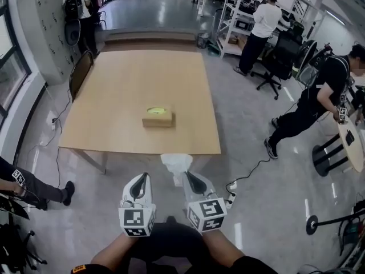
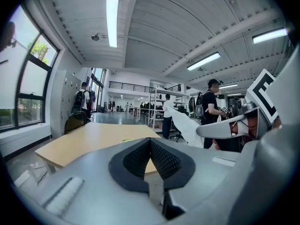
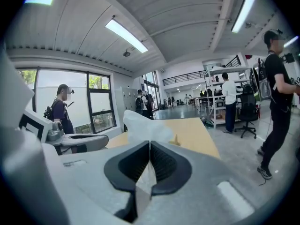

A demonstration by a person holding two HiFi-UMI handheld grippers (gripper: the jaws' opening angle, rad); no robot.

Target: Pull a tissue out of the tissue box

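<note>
Tissue (image 1: 177, 163): clear of the tissue box (image 1: 158, 119), hanging in the air over the floor just off the near edge of the tabletop (image 1: 114, 96), well apart from the box.
Right claw (image 3: 150, 146): closed on the tissue; a strip of the sheet runs down between the pads and the rest billows out past the tips.
Left claw (image 2: 150, 142): closed, pads meeting, nothing between them; beside the right claw, not touching the tissue.
Handling: my read is near weightless, limp, no stiffness. It will flap and drape with any motion. Tears easily if snagged or yanked by a thin corner. Not slippery against ribbed pads.
Where to hold: pinch a bunched fold rather than a single-ply edge. The present grip looks like that, gathered rather than flat.
Box: small, light cardboard, unrestrained on the tabletop; likely to lift or slide on a fast pull.
Head view only: box location, the gap between tissue and tabletop, both claws side by side.
Right claw view only: the sheet actually caught between the pads.
Left claw view only: its own empty pads, plus the tissue seen side-on, standing up from the right claw.
</note>
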